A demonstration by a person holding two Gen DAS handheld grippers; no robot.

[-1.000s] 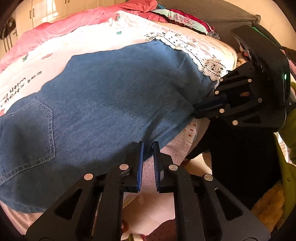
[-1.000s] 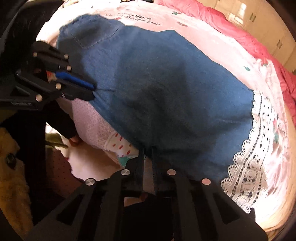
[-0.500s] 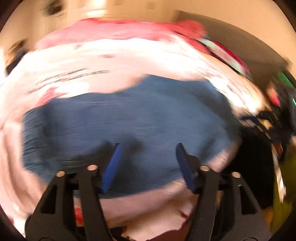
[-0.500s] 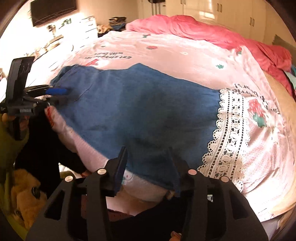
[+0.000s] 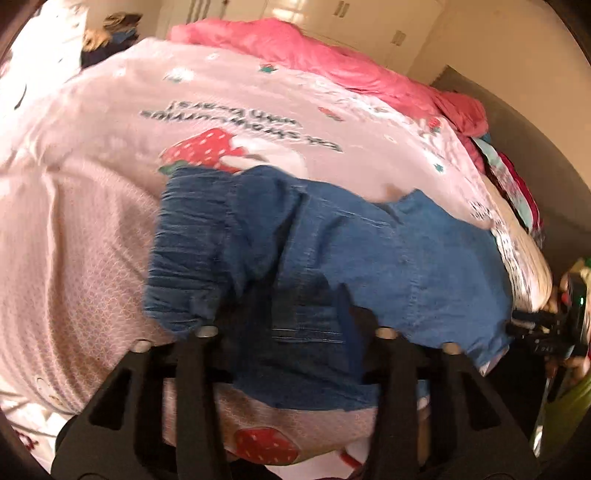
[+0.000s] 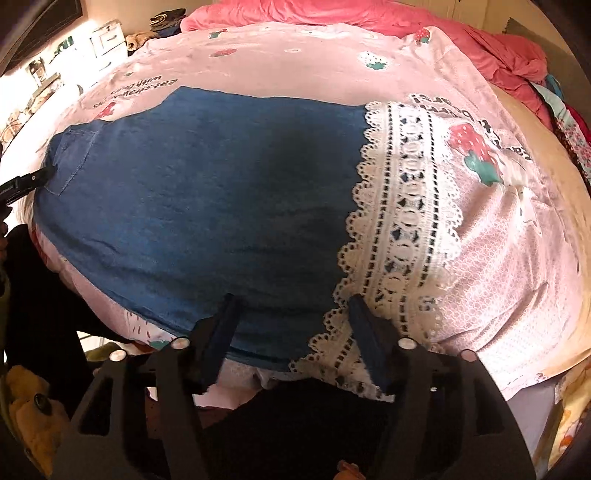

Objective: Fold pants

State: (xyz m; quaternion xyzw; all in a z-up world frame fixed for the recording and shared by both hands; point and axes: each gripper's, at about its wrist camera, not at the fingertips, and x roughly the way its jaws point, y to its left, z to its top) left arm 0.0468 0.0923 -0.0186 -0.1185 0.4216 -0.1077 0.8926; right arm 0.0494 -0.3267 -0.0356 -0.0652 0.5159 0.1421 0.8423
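In the left wrist view, my left gripper (image 5: 291, 314) had just narrowed its jaws a little, still apart, above the waistband of the denim pants (image 5: 332, 266) on the pink bedsheet (image 5: 92, 229). In the right wrist view, my right gripper (image 6: 295, 321) had just widened, holding nothing, over the lace hem (image 6: 399, 229)

This is a bedroom in someone's home. A bed (image 6: 517, 258) fills the room, spread with a pink strawberry-print sheet (image 5: 110, 240) and a crumpled pink quilt (image 5: 314, 51) at the far side. Pale wardrobe doors (image 5: 332, 11) line the back wall, and white drawers (image 6: 110, 40) stand in the corner with clutter on top.
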